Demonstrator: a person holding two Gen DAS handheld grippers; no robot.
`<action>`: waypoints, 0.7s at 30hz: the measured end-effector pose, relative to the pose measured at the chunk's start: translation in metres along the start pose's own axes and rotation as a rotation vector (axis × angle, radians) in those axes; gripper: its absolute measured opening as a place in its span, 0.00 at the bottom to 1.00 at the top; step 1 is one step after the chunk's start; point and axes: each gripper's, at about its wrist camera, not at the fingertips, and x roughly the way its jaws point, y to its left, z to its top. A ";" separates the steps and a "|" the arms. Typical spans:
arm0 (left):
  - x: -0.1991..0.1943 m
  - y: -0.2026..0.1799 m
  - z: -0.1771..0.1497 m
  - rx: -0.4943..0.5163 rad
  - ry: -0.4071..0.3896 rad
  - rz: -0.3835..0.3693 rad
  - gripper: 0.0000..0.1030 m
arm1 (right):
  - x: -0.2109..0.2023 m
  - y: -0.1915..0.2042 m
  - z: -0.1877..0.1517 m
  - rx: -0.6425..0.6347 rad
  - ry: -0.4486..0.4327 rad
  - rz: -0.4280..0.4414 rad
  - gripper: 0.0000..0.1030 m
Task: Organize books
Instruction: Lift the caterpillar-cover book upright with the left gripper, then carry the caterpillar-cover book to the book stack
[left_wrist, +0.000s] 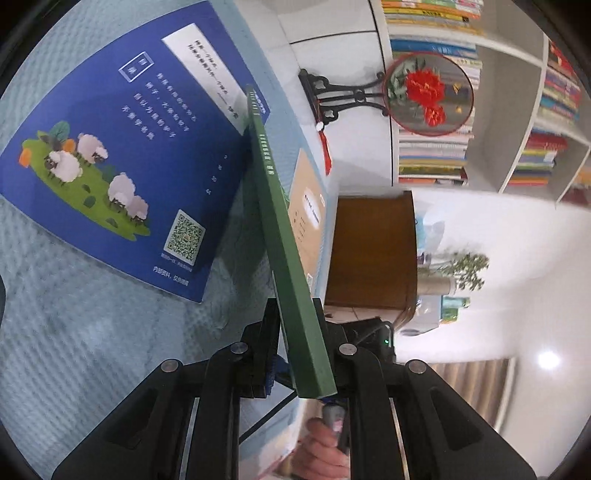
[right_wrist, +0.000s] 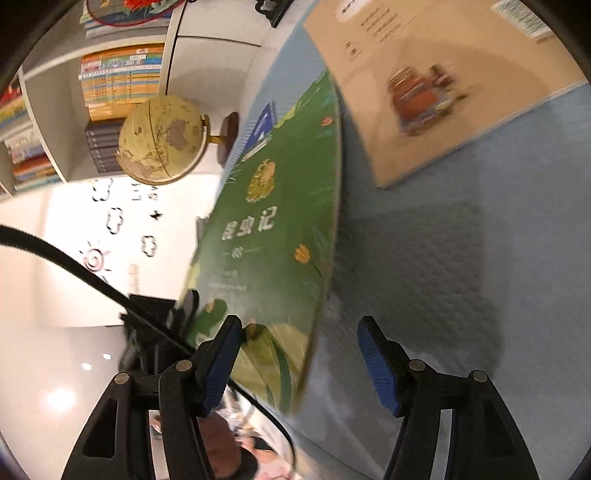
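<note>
Green book (left_wrist: 284, 229) is standing on edge over the blue quilted tabletop (left_wrist: 74, 332), spine toward the left camera — left gripper (left_wrist: 301, 363) is clamping its near end, jaws nearly closed on it. Right gripper (right_wrist: 295, 363) is sitting with jaws apart around the book's lower corner; pads look clear of the cover, though blur makes contact hard to call. Slim, stiff paperback, glossy cover — light but likely slippery; I'd be pinching near the spine, not the loose page edge. Blue sheep book (left_wrist: 122, 158) and tan book (right_wrist: 436, 74) are lying flat on either side. Bookshelf (left_wrist: 517, 110) is waiting behind.
</note>
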 end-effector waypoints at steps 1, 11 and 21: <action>0.000 0.001 0.000 -0.001 0.002 0.008 0.11 | 0.006 0.002 0.000 0.010 -0.001 0.019 0.60; 0.006 -0.032 -0.010 0.361 -0.025 0.443 0.12 | 0.021 0.060 -0.023 -0.285 -0.050 -0.275 0.37; -0.002 -0.065 -0.039 0.564 0.013 0.520 0.12 | 0.022 0.111 -0.067 -0.603 -0.160 -0.569 0.37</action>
